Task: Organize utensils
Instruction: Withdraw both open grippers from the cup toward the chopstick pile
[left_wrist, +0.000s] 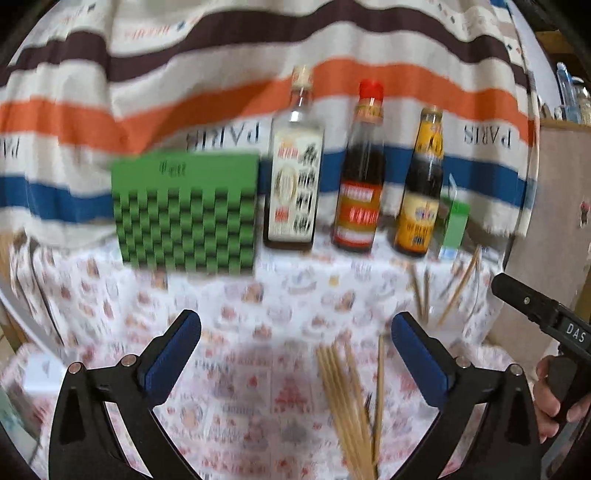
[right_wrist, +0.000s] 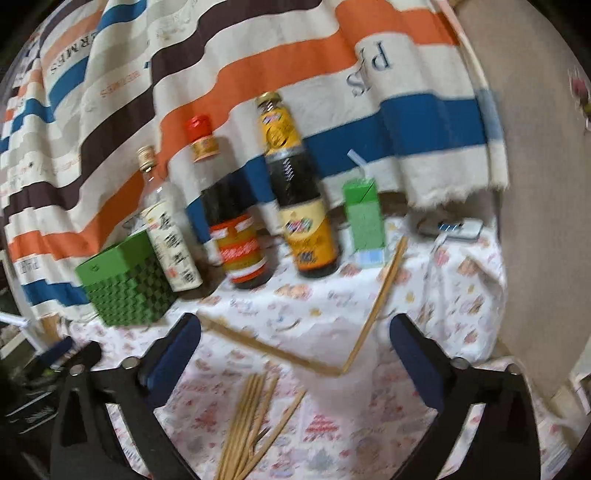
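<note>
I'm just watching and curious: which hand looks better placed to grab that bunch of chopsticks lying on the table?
Probably the right gripper: the chopstick bundle lies almost centred between its open fingers, just below them. Seen from the left gripper, also open, the bundle sits off toward its right finger.

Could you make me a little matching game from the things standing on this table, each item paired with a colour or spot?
Items:
1. green woven holder
2. red-capped bottle
3. green carton
4. bundle of chopsticks

Descriptions:
A. has a straw
B. lying flat nearest the grippers
C. far left of the row
D. orange and red label

Pairs: 1-C, 2-D, 3-A, 4-B
</note>
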